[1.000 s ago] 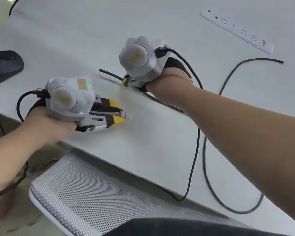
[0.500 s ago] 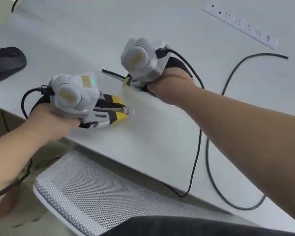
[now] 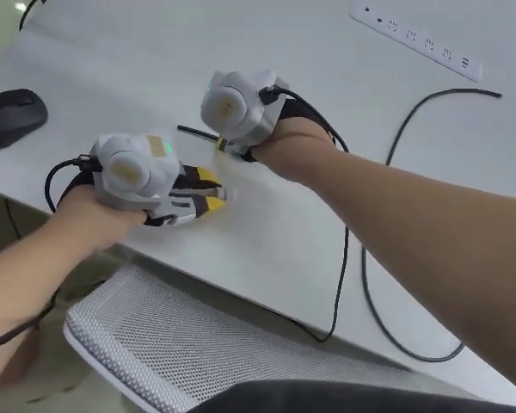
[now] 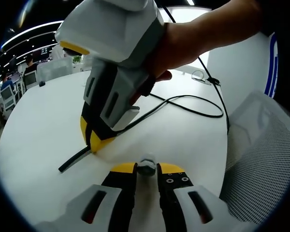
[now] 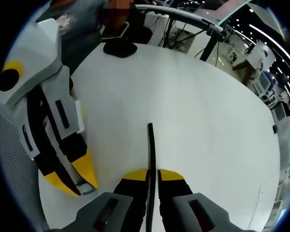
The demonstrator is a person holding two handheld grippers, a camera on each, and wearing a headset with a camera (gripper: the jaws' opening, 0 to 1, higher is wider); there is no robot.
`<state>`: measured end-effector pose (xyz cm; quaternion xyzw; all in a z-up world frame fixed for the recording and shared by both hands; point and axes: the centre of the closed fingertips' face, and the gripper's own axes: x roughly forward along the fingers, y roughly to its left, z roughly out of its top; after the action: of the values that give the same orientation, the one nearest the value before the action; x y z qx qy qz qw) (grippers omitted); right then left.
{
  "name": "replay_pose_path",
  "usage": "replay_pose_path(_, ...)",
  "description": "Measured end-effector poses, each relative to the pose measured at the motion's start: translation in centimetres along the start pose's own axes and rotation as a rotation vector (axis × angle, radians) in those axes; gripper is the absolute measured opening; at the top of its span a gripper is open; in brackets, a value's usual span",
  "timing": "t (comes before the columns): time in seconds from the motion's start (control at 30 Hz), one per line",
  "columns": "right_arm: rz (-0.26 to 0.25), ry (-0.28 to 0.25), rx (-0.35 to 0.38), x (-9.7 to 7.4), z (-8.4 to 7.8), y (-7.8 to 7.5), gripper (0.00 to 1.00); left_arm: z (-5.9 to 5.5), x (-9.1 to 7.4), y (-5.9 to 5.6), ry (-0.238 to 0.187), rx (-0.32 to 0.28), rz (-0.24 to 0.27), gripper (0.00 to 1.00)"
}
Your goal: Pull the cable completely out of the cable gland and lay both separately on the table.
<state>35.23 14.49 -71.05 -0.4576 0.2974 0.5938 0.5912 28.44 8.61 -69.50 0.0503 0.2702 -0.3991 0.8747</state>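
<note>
Item: cable gland (image 4: 146,166). Small pale grey fitting, pinched between the yellow tips of the left gripper (image 4: 146,170), whose jaws stand narrow and closed on it. Position: low over the white table (image 3: 112,52), close to its near edge; contact with the surface cannot be told. No cable passes through it.

Item: cable (image 5: 151,140). Thin, black, clamped between the jaws of the right gripper (image 5: 152,173), which are drawn nearly together on it. In the right gripper view a short straight length runs forward past the tips to a free cut end over the table. In the left gripper view the same free end (image 4: 76,158) lies just beside the gland but apart from it, and the rest trails behind the right gripper in a loose loop.

Grippers, head view: left gripper (image 3: 213,200) at the near table edge, right gripper (image 3: 222,146) just beyond it, tips angled toward one another, near but apart.

Surroundings: black mouse (image 3: 13,116) at the far left of the table; white power strip (image 3: 417,39) at the far right; mesh-backed chair (image 3: 198,344) below the near edge. Black lead (image 3: 402,142) curving beyond the right forearm; whether it is the same cable cannot be told.
</note>
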Motion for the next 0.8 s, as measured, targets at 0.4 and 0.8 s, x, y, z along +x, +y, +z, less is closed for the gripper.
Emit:
replay_pose_path(0.4,-0.084,-0.057,0.078,-3.3,-0.2,-1.5,0.17,0.6,-0.5,0.0,0.005,0.009,0.032,0.31)
replay_pose_path(0.8,-0.143,-0.122,0.100,-7.7,-1.2,-1.4,0.26,1.7,-2.0,-0.9,-0.016,-0.014,0.052,0.40)
